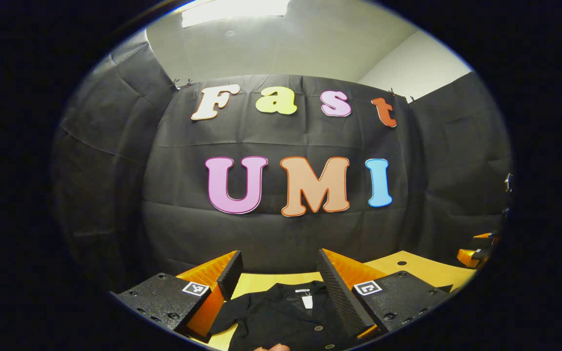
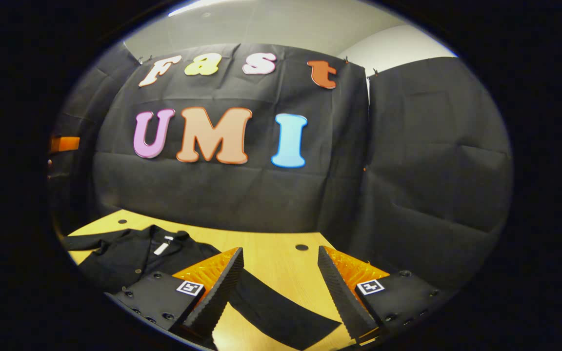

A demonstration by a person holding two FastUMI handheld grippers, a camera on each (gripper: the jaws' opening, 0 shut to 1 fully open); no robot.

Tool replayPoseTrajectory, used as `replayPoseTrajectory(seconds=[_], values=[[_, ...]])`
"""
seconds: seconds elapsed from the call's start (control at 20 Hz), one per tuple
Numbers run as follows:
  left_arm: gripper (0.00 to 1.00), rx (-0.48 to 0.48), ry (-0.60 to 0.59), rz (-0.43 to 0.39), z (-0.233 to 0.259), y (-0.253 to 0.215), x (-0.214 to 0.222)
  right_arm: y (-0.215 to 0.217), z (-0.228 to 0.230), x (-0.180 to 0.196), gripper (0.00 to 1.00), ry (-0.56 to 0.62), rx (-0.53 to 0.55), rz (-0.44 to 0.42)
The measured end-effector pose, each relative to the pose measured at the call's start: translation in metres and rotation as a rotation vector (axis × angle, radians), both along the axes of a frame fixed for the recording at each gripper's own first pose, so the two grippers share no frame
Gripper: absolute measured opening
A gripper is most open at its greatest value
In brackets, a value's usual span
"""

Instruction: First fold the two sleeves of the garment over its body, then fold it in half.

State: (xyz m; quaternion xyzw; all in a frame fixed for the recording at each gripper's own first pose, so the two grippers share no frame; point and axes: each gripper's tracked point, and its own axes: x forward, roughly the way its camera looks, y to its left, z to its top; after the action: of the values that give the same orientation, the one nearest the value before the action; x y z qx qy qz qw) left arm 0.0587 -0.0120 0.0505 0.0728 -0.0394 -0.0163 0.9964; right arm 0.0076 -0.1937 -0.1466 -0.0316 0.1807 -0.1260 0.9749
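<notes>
Two sets of fingers [image 1: 279, 273] [image 2: 281, 273] spread open above a black garment [image 2: 134, 256] flat on the wooden table [image 2: 271, 253], black cloth wall [image 2: 432, 161] behind.

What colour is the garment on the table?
Black garment, clearest in the right gripper view.

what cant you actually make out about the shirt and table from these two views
- Black shirt, left gripper view: hem and lower body cut off by the bottom edge; its right side hidden behind the left gripper's finger.
- Sleeve, right gripper view: where it joins the body is hidden behind the right gripper's finger.
- Neck tag: too small to read.
</notes>
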Motion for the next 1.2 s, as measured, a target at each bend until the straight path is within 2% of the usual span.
replayPoseTrajectory(seconds=[0.35,0.5,0.95,1.2], values=[[0.92,-0.003,0.023,-0.018,-0.008,-0.026,0.014,-0.058,-0.077,-0.025,0.99,0.207,0.044,-0.078],[0.92,0.017,0.018,-0.014,-0.007,-0.033,0.02,-0.07,-0.109,-0.025,0.98,0.279,0.064,-0.092],[0.92,0.036,0.04,0.044,-0.016,-0.032,0.024,-0.106,-0.187,-0.05,0.99,0.523,0.092,-0.107],[0.92,0.045,0.061,0.077,-0.024,-0.032,0.027,-0.101,-0.219,-0.053,0.99,0.629,0.115,-0.064]])
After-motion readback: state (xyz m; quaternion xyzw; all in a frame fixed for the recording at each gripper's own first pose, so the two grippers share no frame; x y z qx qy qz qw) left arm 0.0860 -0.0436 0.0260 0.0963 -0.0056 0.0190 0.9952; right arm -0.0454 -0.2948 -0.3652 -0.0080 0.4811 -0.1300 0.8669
